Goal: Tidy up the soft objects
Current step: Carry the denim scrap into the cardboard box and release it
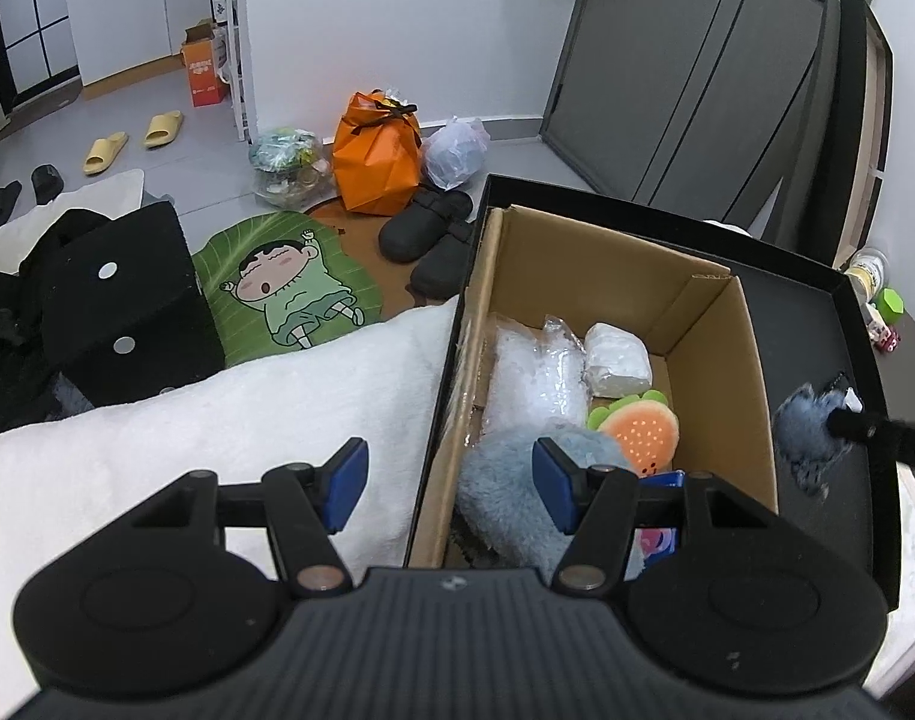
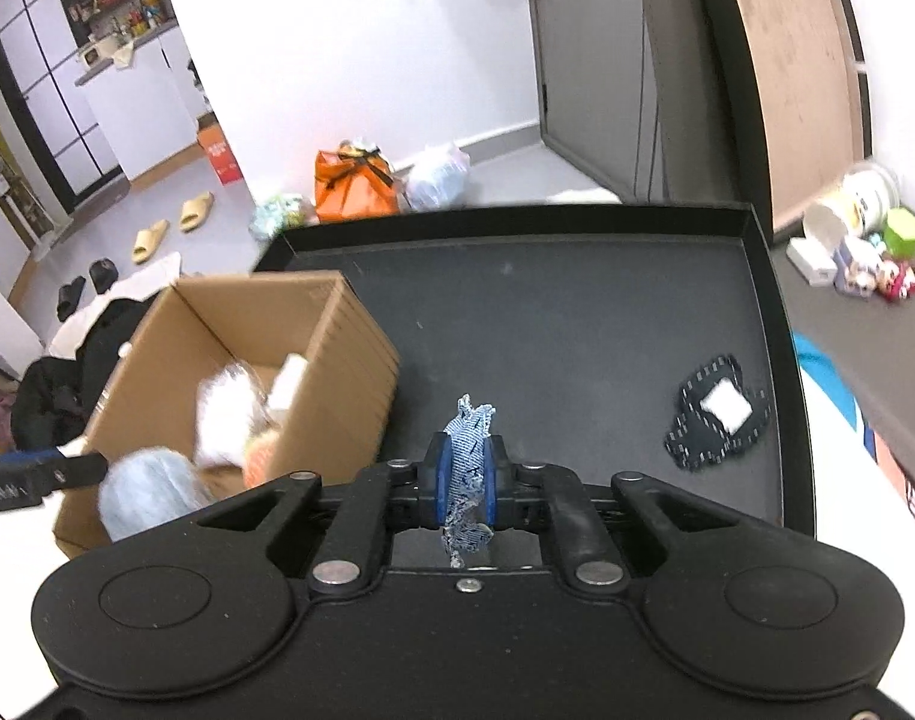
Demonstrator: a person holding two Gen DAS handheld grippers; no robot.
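In the left wrist view, the right finger covers part of the blue plush. In the right wrist view, the box's contents left of the fingers are blurred, and the 2 pads hide the denim scrap's middle.

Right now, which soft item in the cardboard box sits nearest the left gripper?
The fluffy light-blue plush, right at the open left gripper; the burger plush lies farther in.

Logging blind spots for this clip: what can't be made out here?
- Denim scrap, right wrist view: its lower end is hidden behind the right gripper.
- Cardboard box contents, right wrist view: blurred.
- Blue packet, left wrist view: mostly covered by the left gripper.
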